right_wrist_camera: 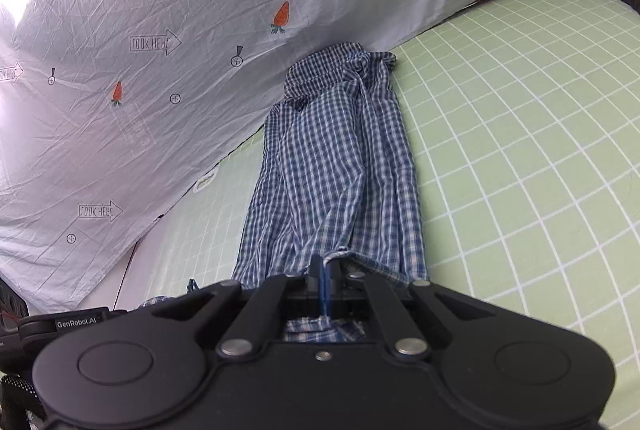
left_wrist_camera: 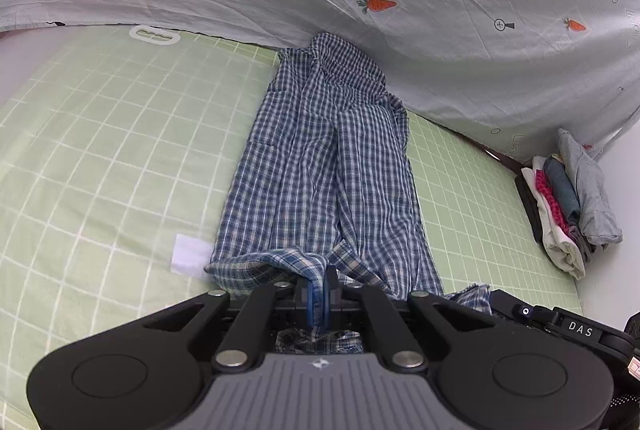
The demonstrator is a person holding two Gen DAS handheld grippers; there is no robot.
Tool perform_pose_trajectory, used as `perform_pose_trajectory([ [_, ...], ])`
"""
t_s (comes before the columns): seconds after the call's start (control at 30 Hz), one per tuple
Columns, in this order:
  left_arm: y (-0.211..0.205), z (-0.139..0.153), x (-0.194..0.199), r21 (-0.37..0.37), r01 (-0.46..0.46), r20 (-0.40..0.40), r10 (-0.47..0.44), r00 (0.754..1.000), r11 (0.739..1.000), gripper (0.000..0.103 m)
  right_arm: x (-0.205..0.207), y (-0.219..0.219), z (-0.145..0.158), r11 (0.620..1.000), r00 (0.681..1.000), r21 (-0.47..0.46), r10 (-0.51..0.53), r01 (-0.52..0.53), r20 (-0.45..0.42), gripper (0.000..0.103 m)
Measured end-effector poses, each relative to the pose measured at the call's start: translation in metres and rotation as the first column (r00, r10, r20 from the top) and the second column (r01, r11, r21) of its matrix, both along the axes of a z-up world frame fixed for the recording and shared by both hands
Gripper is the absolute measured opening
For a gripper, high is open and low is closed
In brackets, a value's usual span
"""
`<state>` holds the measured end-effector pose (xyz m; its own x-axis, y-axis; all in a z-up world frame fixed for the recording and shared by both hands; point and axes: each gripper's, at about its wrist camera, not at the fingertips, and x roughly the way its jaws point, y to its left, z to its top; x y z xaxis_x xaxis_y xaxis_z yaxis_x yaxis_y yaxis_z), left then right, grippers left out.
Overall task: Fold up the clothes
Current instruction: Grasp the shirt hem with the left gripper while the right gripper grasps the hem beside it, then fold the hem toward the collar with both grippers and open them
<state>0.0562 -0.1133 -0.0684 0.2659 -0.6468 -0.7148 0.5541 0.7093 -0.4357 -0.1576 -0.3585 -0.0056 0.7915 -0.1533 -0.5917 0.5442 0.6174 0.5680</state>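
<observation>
Left gripper (left_wrist_camera: 319, 284) tilted downward, blue fingers pressed together, pinching the near hem of the blue-and-white checked cotton shirt (left_wrist_camera: 320, 165). Right gripper (right_wrist_camera: 324, 272) angled down likewise, jaws clamped on the same hem. Shirt stretches away ahead of both fingertips across the green grid-patterned sheet (left_wrist_camera: 100, 149). Hem between the pads mostly hidden; hands out of view.

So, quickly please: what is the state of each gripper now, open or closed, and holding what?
Left gripper: closed, pinching the near edge of the checked shirt.
Right gripper: closed, pinching the same shirt's near edge.
</observation>
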Motion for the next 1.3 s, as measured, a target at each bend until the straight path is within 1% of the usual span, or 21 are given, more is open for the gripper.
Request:
perform_pose_trajectory([
  [0.2,-0.017,-0.001,0.033,-0.028,-0.028,-0.027,0.027,0.999,0.999,0.005,0.017,-0.032,-0.009,0.998,0.999,0.041,-0.051,0.05,0.015,0.001],
  [0.37,-0.04,-0.007,0.062,-0.022,-0.028,-0.039,0.027,0.999,0.999,0.005,0.042,-0.056,-0.02,0.996,0.998,0.058,-0.07,0.07,-0.002,0.001],
  [0.5,-0.065,-0.017,0.089,-0.007,-0.026,-0.065,0.025,0.998,1.0,0.005,0.067,-0.08,-0.034,0.994,0.996,0.071,-0.085,0.087,-0.03,0.001],
  [0.63,-0.094,-0.041,0.123,0.04,-0.034,-0.12,0.038,0.992,0.999,0.005,0.098,-0.107,-0.055,0.99,0.992,0.095,-0.097,0.104,-0.08,0.001],
  [0.73,-0.112,-0.061,0.139,0.064,-0.039,-0.169,0.049,0.984,0.997,0.005,0.121,-0.121,-0.073,0.989,0.986,0.101,-0.093,0.107,-0.135,0.001],
  [0.87,-0.123,-0.085,0.147,0.097,-0.036,-0.211,0.055,0.976,0.995,0.007,0.138,-0.125,-0.093,0.99,0.979,0.109,-0.063,0.085,-0.193,0.001],
  [0.97,-0.121,-0.087,0.144,0.091,-0.039,-0.214,0.058,0.975,0.995,0.01,0.14,-0.121,-0.095,0.993,0.978,0.094,-0.048,0.068,-0.202,0.002],
  [1.03,-0.114,-0.082,0.14,0.069,-0.05,-0.207,0.063,0.976,0.996,0.015,0.137,-0.118,-0.09,0.995,0.979,0.075,-0.051,0.067,-0.198,0.005],
  [1.07,-0.111,-0.079,0.139,0.056,-0.058,-0.205,0.069,0.976,0.997,0.022,0.134,-0.116,-0.087,0.995,0.979,0.065,-0.057,0.071,-0.193,0.012],
  [1.1,-0.107,-0.076,0.138,0.045,-0.074,-0.204,0.081,0.976,0.996,0.024,0.13,-0.115,-0.083,0.996,0.98,0.049,-0.07,0.081,-0.187,0.023],
  [1.13,-0.101,-0.073,0.135,0.029,-0.097,-0.203,0.101,0.974,0.995,0.024,0.126,-0.113,-0.078,0.995,0.979,0.025,-0.086,0.092,-0.182,0.028],
  [1.17,-0.095,-0.069,0.134,0.014,-0.12,-0.203,0.12,0.972,0.993,0.024,0.122,-0.11,-0.072,0.995,0.979,-0.001,-0.101,0.103,-0.178,0.036],
  [1.23,-0.084,-0.062,0.131,-0.006,-0.156,-0.199,0.152,0.968,0.988,0.028,0.113,-0.107,-0.061,0.992,0.978,-0.063,-0.12,0.11,-0.174,0.036],
  [1.3,-0.074,-0.055,0.127,-0.001,-0.189,-0.16,0.187,0.969,0.982,0.037,0.103,-0.104,-0.053,0.987,0.975,-0.105,-0.136,0.119,-0.177,0.036],
])
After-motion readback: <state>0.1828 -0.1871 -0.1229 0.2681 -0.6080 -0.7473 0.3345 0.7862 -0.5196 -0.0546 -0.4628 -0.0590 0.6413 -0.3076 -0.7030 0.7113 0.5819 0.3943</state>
